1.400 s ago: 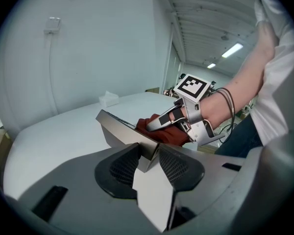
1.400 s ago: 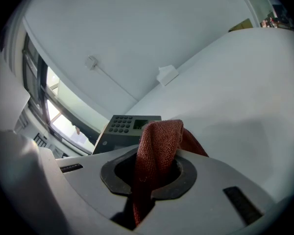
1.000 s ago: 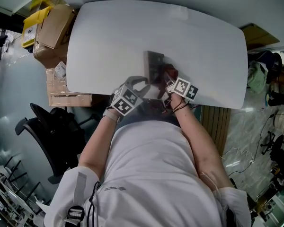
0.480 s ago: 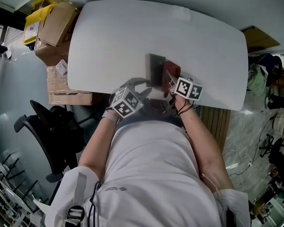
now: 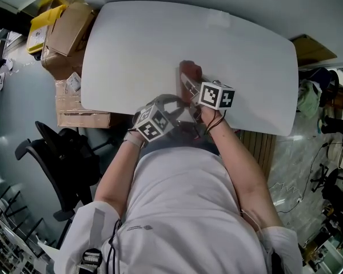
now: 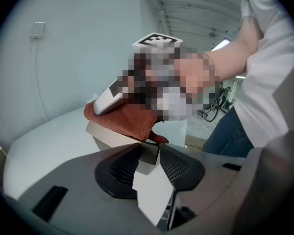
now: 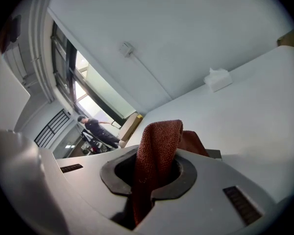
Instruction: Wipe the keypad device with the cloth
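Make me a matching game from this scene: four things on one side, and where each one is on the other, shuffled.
1. rust-red woven cloth
2. grey box-shaped keypad device
3. brown cardboard boxes
4. black office chair

A. on the floor by the person's left arm
B. clamped in the left gripper fingers
C. clamped in the right gripper fingers
D. stacked off the white table at its left end

Pairs: 1-C, 2-B, 3-D, 4-A.
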